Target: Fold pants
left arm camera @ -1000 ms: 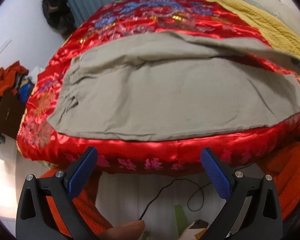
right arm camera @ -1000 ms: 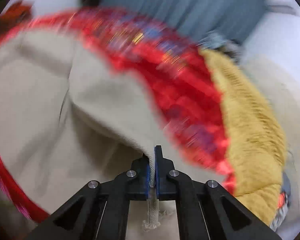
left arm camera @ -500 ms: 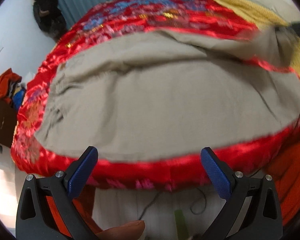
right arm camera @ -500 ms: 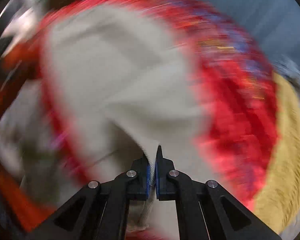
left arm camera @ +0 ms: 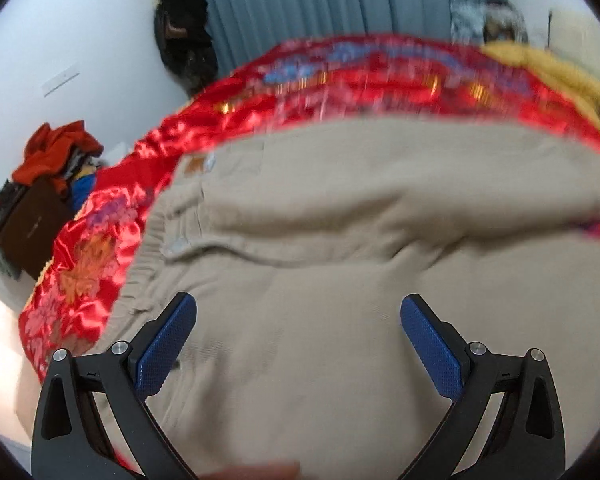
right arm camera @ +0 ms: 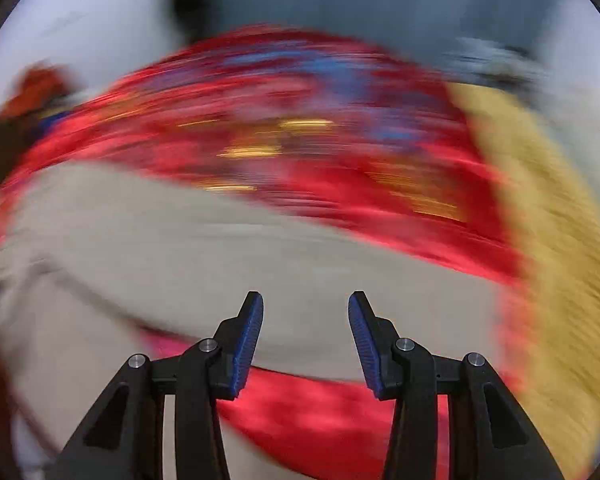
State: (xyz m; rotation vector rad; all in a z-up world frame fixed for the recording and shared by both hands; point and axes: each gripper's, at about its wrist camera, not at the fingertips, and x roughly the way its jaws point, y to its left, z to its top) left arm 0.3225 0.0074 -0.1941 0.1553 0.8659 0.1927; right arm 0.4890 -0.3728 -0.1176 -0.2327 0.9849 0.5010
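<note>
Beige pants (left arm camera: pixel 340 248) lie on a red satin bedcover (left arm camera: pixel 100 248), one leg folded over the other, waistband with buttons at the left. My left gripper (left arm camera: pixel 298 320) is open and empty, low over the near part of the pants. In the blurred right wrist view the pants (right arm camera: pixel 204 248) lie flat on the red cover (right arm camera: pixel 340 412). My right gripper (right arm camera: pixel 305 312) is open with nothing between its pads, just above the pants' near edge.
A yellow knitted blanket (right arm camera: pixel 560 240) lies at the right of the bed and also shows in the left wrist view (left arm camera: pixel 548 64). A dark cabinet with heaped clothes (left arm camera: pixel 48 168) stands at the left. A grey curtain (left arm camera: pixel 340 4) hangs behind.
My right gripper has let go of the pant leg and opened; the leg now lies folded over the pants. My left gripper moved forward over the pants, still open.
</note>
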